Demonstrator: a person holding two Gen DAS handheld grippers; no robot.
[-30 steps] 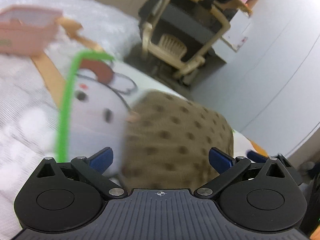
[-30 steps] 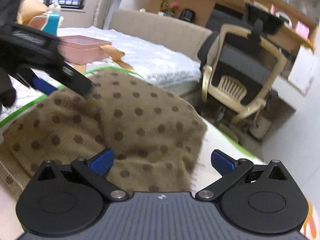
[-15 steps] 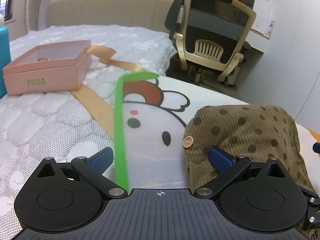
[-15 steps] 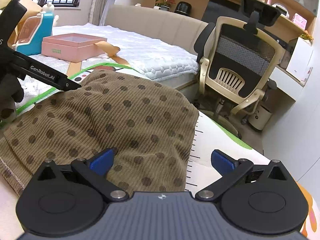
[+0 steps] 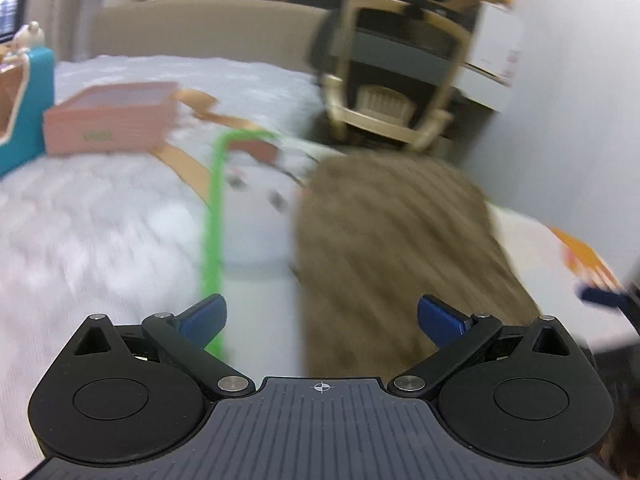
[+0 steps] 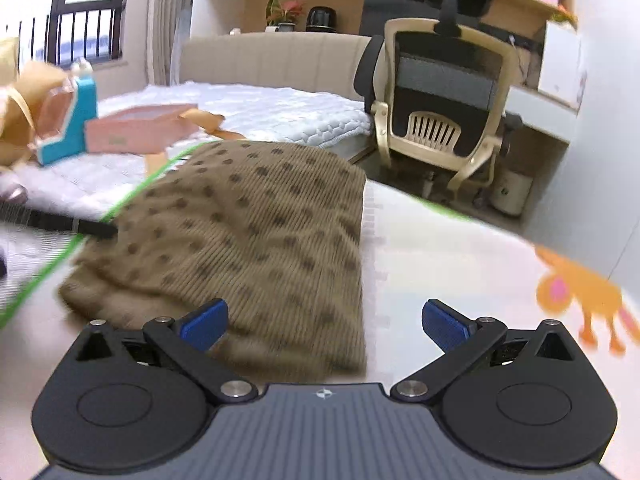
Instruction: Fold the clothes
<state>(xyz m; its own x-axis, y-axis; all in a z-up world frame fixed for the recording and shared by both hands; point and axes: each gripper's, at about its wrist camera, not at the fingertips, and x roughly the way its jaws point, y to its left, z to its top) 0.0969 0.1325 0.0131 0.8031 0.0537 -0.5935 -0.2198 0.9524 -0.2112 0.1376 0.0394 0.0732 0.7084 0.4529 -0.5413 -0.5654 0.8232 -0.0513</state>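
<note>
the brown dotted garment [image 6: 256, 240] is lying folded on the white cartoon-printed mat [image 6: 448, 264], with its left side reaching the mat's green border [image 6: 132, 196]. the left tool [image 5: 320, 322] is sitting released with nothing between its blue pads, facing the garment's near left edge, and the view is blurred. the right tool [image 6: 324, 324] is also sitting released and empty at the garment's near right corner, while the pink box [image 6: 136, 132] is resting on the bed [image 6: 280, 108] beyond the mat's far left edge.
</note>
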